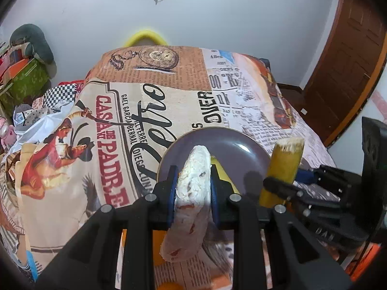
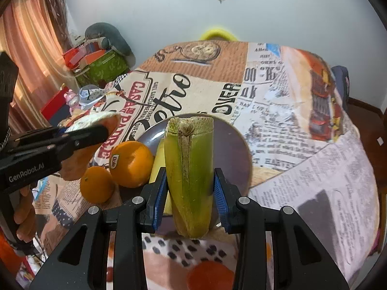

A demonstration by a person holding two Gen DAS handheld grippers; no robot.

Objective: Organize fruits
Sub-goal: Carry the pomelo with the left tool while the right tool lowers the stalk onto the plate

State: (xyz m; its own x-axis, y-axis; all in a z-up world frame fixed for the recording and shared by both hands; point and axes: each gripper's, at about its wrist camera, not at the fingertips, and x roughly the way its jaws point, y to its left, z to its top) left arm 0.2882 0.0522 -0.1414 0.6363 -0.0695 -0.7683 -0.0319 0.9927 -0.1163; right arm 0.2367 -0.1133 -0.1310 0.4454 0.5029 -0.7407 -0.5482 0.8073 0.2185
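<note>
Printed tablecloth (image 1: 150,111) | left gripper (image 1: 193,191) pinches peeled fruit (image 1: 191,193) (upright) | right gripper (image 2: 189,193) pinches banana piece (image 2: 189,169) between pads

The plate (image 2: 232,145) is half hidden behind the green stalk (image 2: 191,176); a yellow fruit (image 2: 157,164) peeks beside it.

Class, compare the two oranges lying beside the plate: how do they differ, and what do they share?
The larger orange carries a small sticker; the smaller orange shows none. The larger orange lies against the plate; the smaller orange lies farther from it, toward the camera. Both are round, orange-skinned, resting on the printed tablecloth, touching each other, and ungripped.
</note>
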